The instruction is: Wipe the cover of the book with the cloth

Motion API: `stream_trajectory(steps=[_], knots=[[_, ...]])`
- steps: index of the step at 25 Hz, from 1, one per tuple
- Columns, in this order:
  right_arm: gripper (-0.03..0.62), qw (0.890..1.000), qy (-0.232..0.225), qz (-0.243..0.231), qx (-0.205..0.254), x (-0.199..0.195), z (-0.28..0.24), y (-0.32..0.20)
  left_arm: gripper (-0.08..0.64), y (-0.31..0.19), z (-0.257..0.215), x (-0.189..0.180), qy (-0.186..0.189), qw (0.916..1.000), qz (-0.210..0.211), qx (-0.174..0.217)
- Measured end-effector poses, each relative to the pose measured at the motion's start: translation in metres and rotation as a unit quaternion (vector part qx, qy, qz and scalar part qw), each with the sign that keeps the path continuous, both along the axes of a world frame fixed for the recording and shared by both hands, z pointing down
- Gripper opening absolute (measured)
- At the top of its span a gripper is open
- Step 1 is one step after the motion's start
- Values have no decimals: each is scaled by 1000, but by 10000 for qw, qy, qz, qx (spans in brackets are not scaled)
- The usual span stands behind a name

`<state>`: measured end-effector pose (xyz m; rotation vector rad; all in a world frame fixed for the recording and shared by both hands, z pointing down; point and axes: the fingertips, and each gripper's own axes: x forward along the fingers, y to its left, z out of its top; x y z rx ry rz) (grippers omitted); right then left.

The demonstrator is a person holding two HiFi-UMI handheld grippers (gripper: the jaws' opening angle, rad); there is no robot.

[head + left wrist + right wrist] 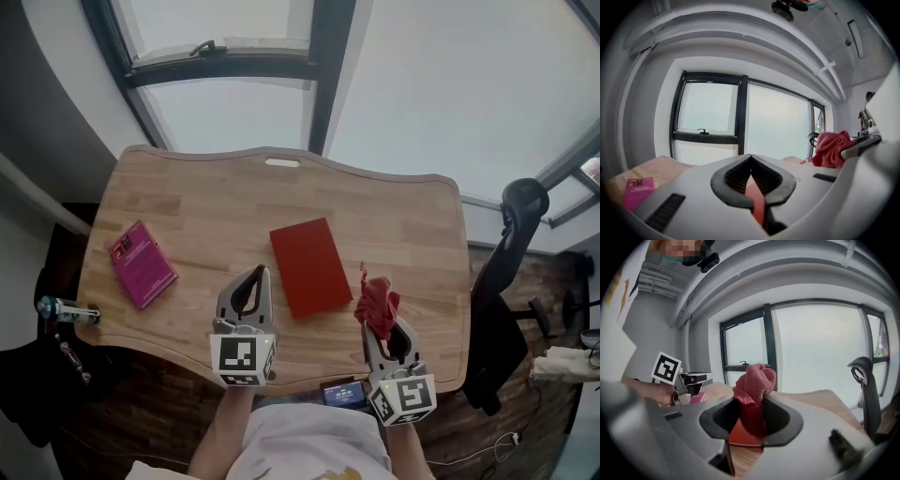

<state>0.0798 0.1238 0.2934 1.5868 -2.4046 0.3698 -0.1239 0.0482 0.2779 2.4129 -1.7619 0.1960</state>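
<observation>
A red book [309,265] lies flat in the middle of the wooden table [206,202]; it also shows through the jaws as the red book [757,201] and the red book [740,433]. My right gripper [378,317] is shut on a bunched red cloth [377,302], held just right of the book's near corner; the cloth [754,385] sticks up from the jaws. My left gripper [253,281] is shut and empty, hovering just left of the book. The cloth [830,148] shows at the right of the left gripper view.
A pink book [142,263] lies at the table's left side, also seen as the pink book [638,190]. A bottle [64,310] sits off the left edge. A black office chair [502,300] stands at the right. A phone [344,394] sits at the near edge.
</observation>
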Motion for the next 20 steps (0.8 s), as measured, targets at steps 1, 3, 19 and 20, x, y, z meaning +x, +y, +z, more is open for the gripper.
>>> stream_trajectory(steps=[1, 3, 19, 20], knots=[[143, 10000, -5, 25, 29, 1, -1, -1, 9, -1, -1, 0, 3, 10000, 1, 20], [143, 9999, -14, 56, 92, 2, -2, -3, 9, -4, -1, -1, 26, 10000, -40, 34], [143, 9999, -100, 37, 97, 11, 4, -28, 9, -24, 5, -4, -59, 9998, -213, -8], [143, 9999, -94, 42, 95, 13, 4, -30, 9, -25, 7, -2, -63, 9998, -201, -28]])
